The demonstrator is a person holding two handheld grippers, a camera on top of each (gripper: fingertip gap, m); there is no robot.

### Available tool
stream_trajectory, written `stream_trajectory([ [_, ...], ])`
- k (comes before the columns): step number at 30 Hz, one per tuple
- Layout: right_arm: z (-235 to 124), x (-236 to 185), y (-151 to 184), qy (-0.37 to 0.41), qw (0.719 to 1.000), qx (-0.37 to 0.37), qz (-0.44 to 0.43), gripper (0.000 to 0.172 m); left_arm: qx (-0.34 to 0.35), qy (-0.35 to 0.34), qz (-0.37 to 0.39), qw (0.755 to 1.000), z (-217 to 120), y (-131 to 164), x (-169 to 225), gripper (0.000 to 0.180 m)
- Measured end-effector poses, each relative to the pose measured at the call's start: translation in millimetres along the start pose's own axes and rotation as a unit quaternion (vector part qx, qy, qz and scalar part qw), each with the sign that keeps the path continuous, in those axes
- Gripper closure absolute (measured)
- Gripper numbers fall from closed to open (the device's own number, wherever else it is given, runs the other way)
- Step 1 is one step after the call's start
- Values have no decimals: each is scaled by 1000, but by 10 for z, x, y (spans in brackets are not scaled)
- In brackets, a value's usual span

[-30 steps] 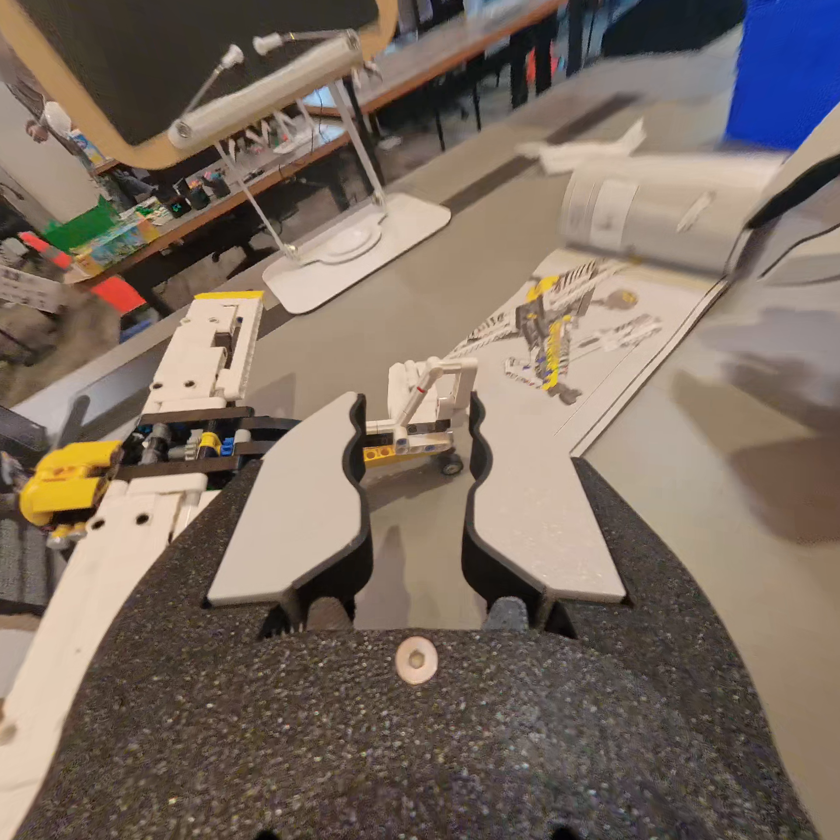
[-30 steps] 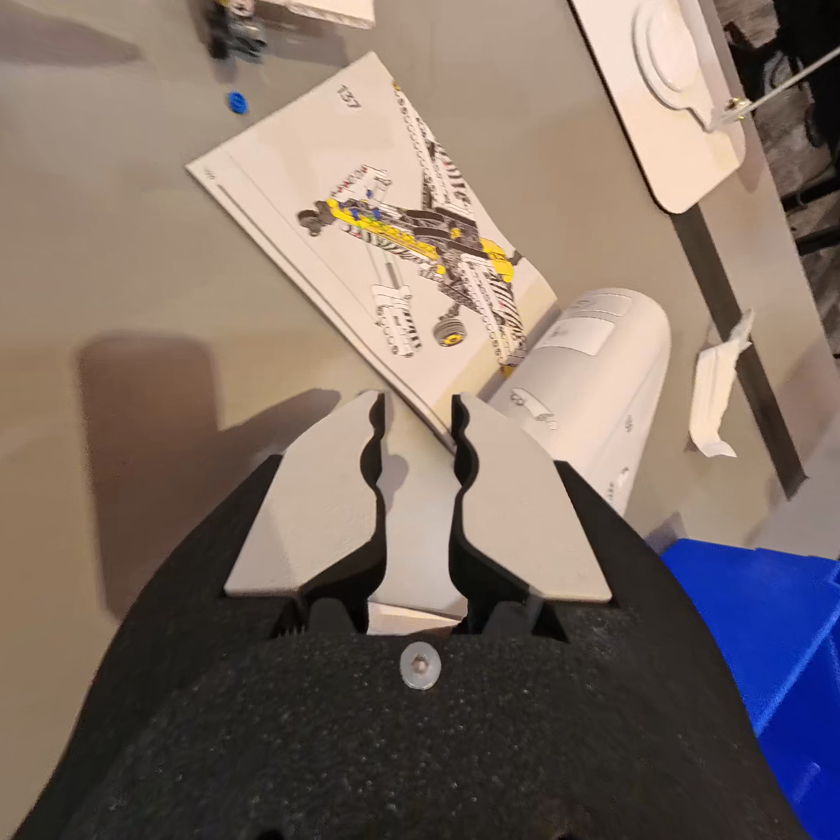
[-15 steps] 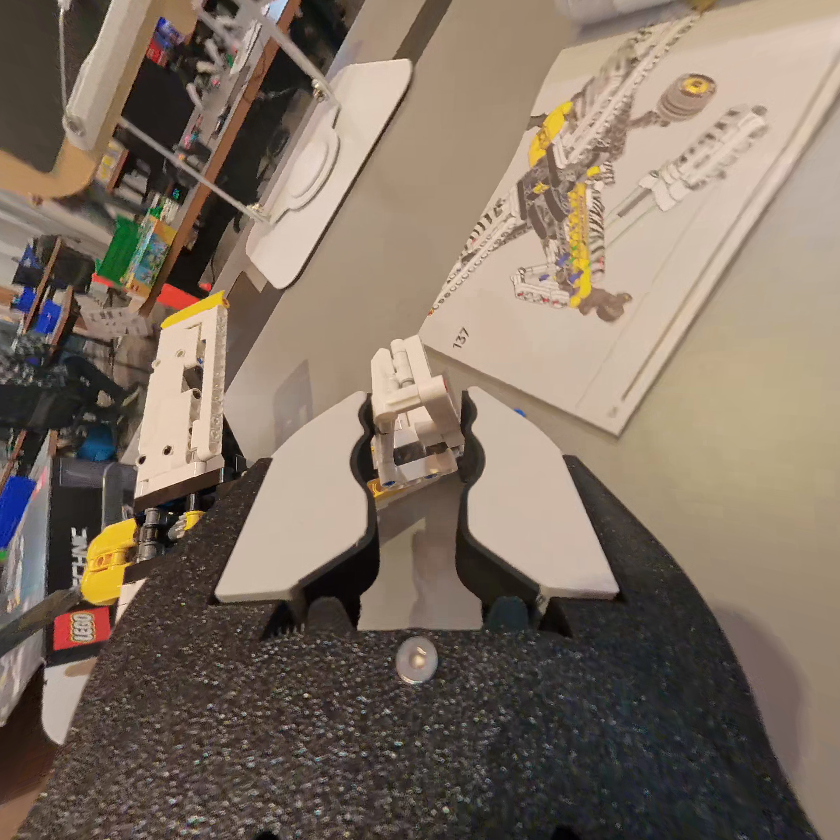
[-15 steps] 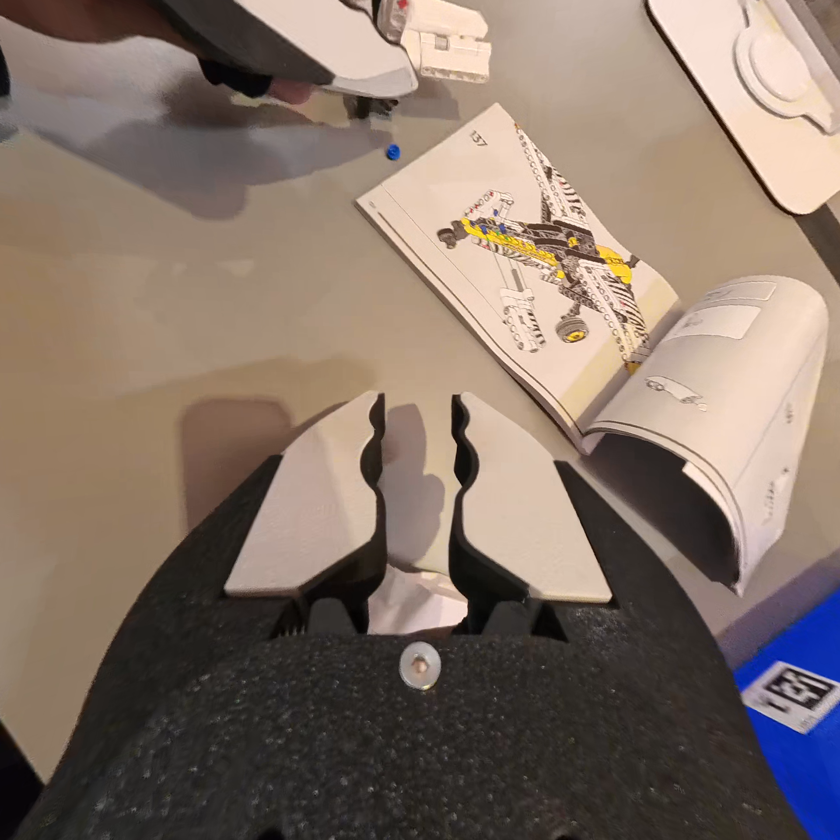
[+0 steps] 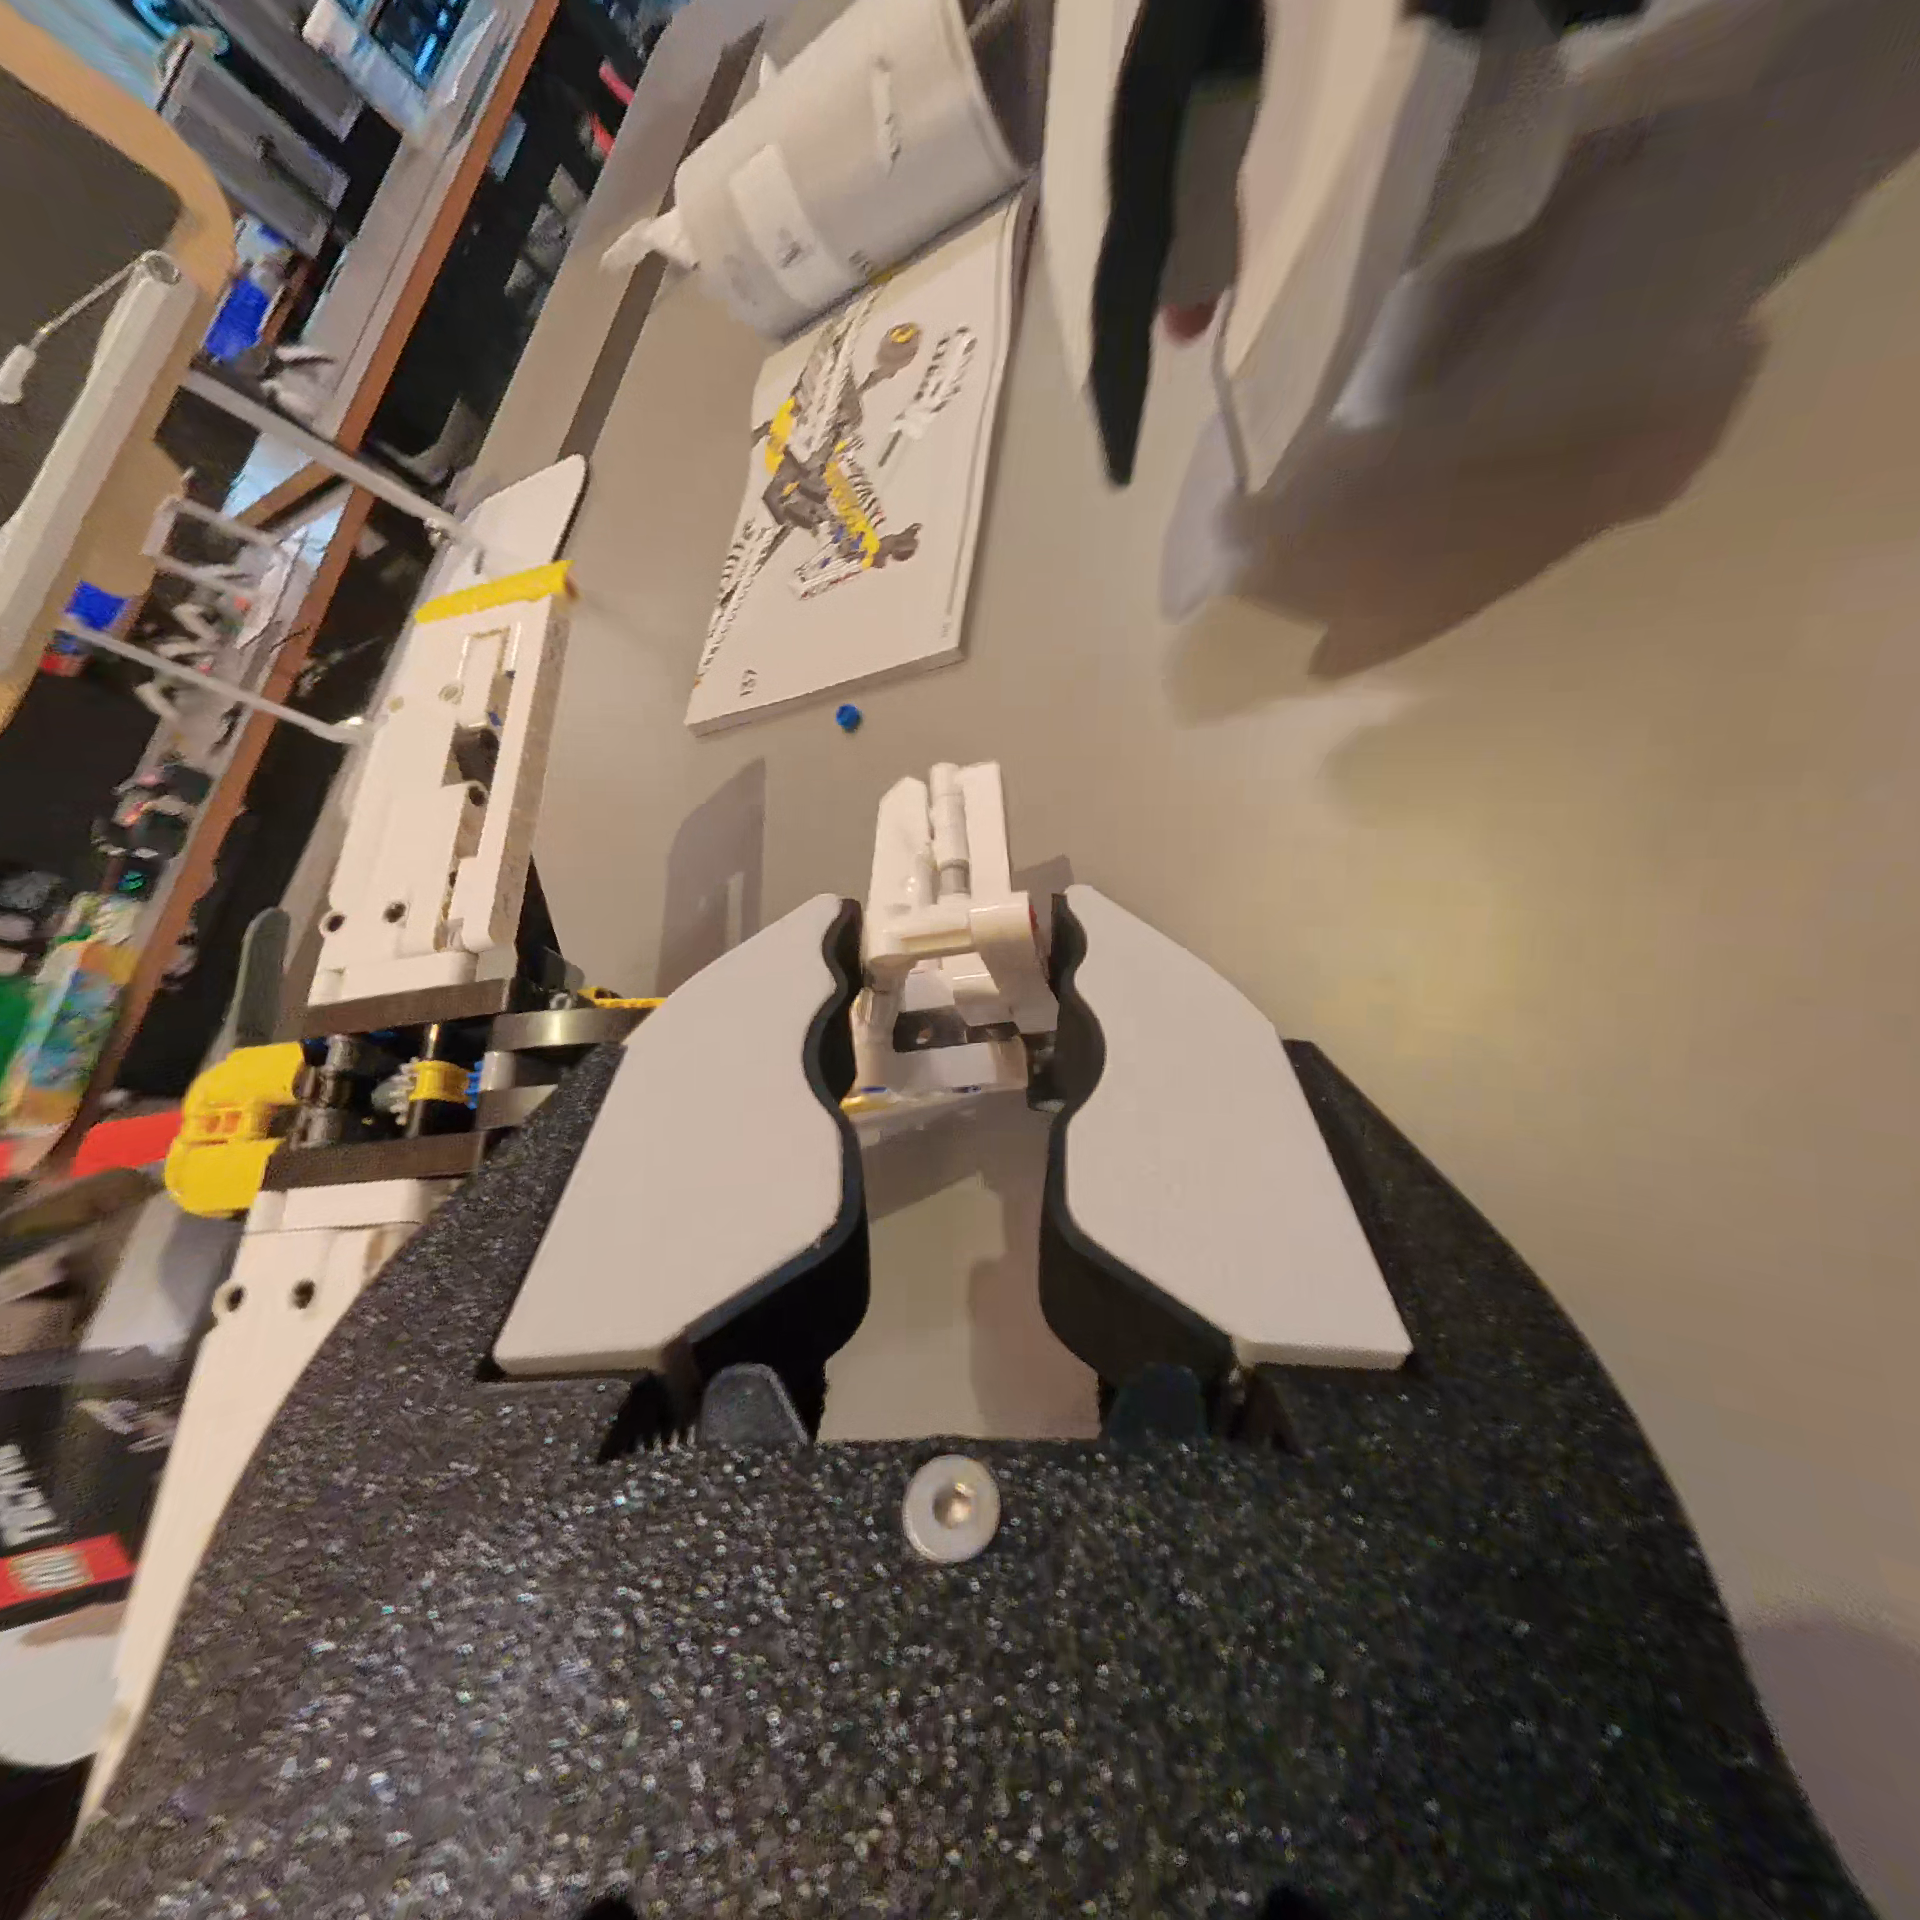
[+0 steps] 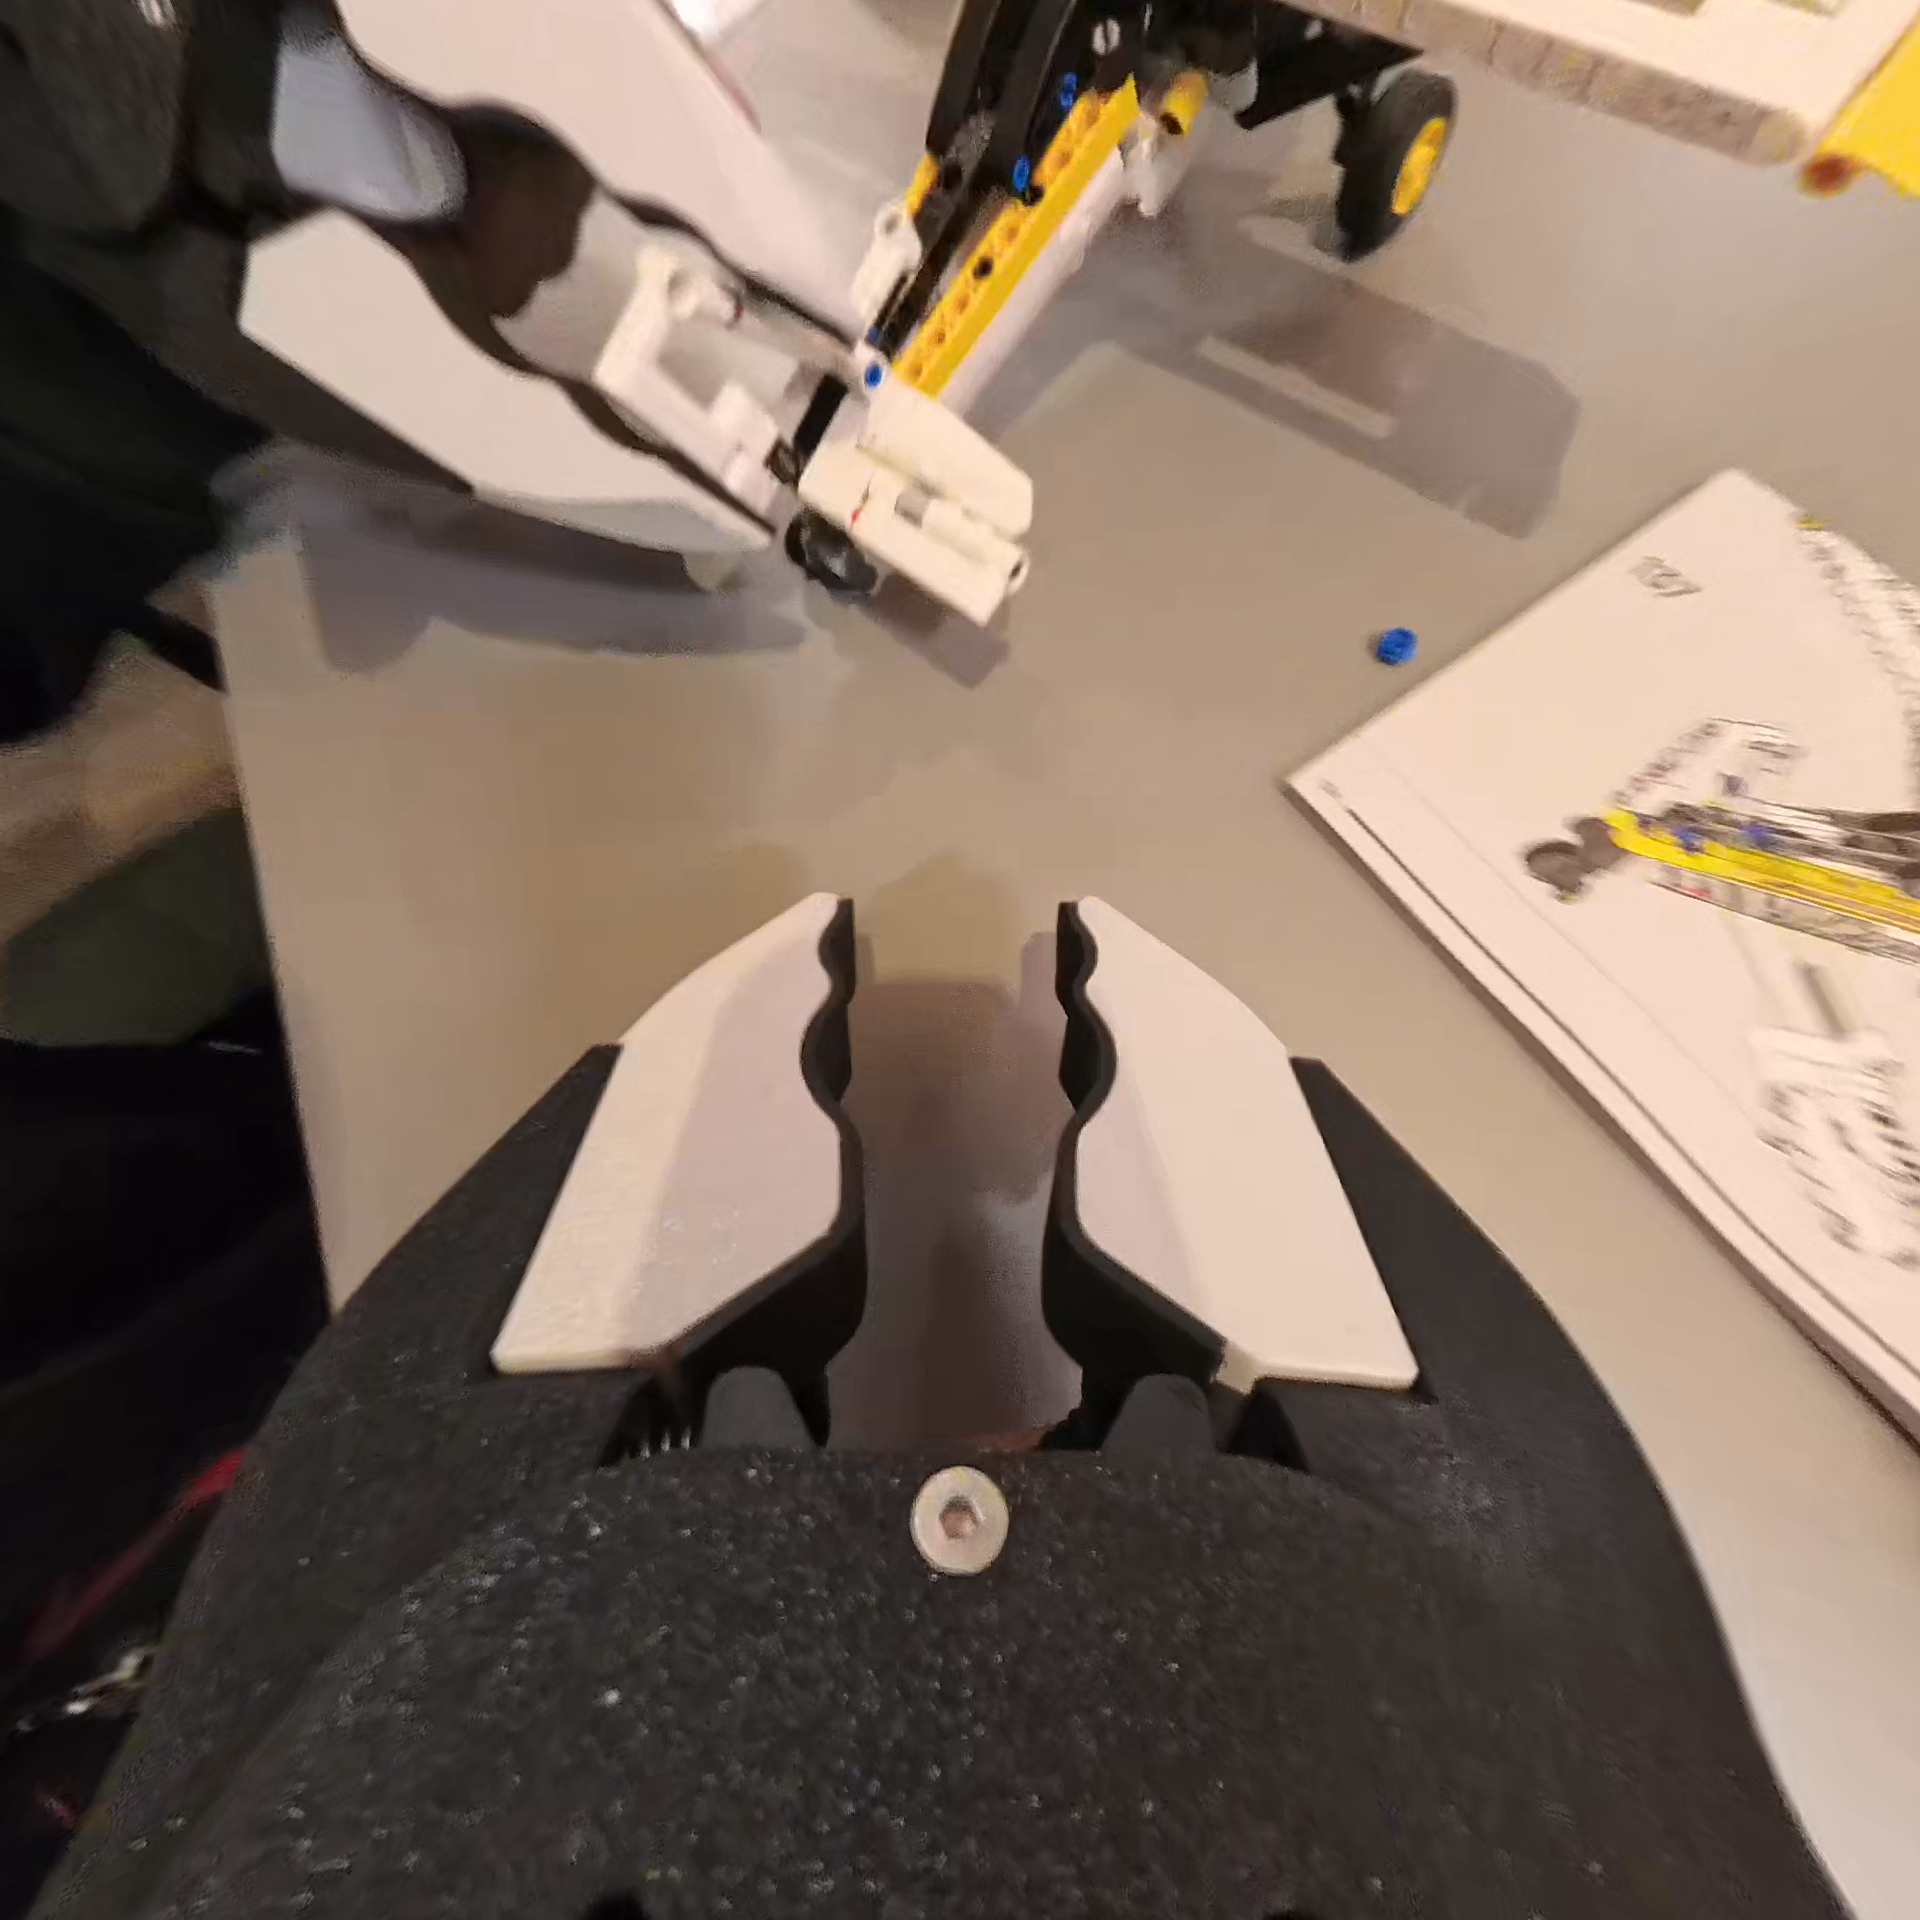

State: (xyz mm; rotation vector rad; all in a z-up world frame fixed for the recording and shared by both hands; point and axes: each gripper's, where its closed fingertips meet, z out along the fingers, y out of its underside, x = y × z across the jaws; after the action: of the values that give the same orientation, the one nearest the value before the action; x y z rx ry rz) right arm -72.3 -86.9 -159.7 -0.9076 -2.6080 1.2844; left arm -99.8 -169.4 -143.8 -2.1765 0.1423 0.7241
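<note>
white brick assembly [image 5: 951, 935] clamped between left gripper [image 5: 954, 920] fingers [image 5: 727, 1091]

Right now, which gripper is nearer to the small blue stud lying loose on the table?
Left. The left gripper, closed around the white brick assembly, sits just short of the blue stud. The right gripper hovers open farther back over bare table.
</note>
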Motion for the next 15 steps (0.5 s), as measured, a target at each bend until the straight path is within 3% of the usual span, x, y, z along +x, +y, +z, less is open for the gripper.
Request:
stream_trajectory([
  [4,233,-138,-136,-65,996,15,59,127,80,29,-89,992,-248,-109,78,146],
  [8,375,-98,-226,-90,992,15,92,123,160,-8,-252,954,-546,-179,-111,143],
  [11,451,-6,-310,-96,989,16,112,122,125,-25,-415,901,-542,129,-208,136],
  [15,548,24,-415,-133,981,16,143,122,93,58,-592,799,-399,378,-103,137],
])
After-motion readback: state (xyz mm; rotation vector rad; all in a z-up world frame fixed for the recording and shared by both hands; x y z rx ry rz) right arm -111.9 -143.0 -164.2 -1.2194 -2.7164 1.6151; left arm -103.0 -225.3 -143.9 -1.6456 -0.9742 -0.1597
